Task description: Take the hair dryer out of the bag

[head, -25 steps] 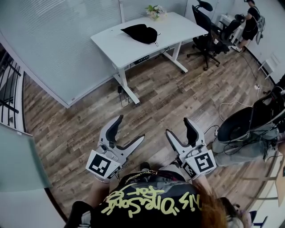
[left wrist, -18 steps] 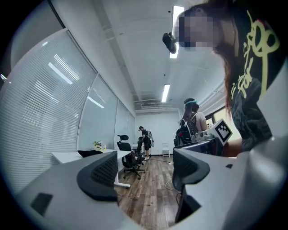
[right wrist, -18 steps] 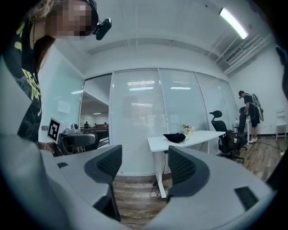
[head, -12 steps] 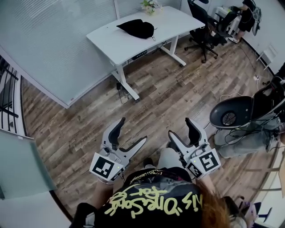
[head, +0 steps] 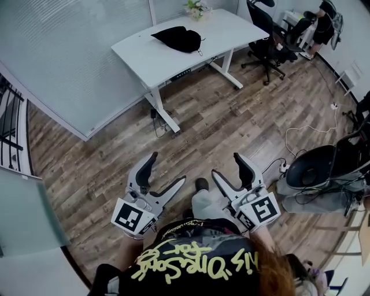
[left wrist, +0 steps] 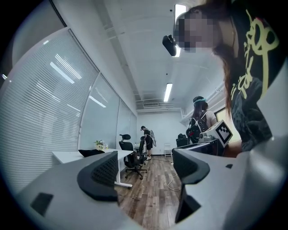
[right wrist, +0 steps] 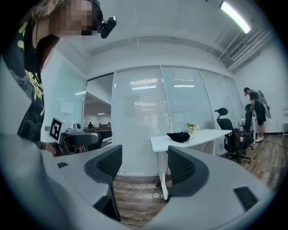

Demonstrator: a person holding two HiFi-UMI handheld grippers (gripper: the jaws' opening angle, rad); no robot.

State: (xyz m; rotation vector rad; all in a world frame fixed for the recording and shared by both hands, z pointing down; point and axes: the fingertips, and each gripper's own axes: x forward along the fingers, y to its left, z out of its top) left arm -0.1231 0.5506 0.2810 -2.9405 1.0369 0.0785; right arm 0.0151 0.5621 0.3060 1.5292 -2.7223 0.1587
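Observation:
A black bag [head: 180, 38] lies on the white table [head: 156, 55] far ahead, across the wooden floor; the right gripper view shows this bag [right wrist: 180, 136] on the table [right wrist: 198, 136] too. No hair dryer shows; the bag hides whatever is inside. My left gripper [head: 166, 174] hangs open near my body, low in the head view, nothing between its jaws. My right gripper [head: 229, 168] is beside it, also open and empty. Both are well short of the table. In their own views the left gripper [left wrist: 146, 173] and right gripper [right wrist: 143, 168] frame only the room.
A small flower pot [head: 195, 7] stands at the table's far edge. Black office chairs [head: 267, 36] stand right of the table, with a person [head: 322, 24] beyond. A dark chair [head: 318, 165] and cables [head: 300, 136] lie on the floor at my right. A glass partition [head: 69, 52] runs behind the table.
The head view has shifted slightly; the table and bag sit a little nearer the frame's top left than a second ago. Both grippers stay open and close to my body.

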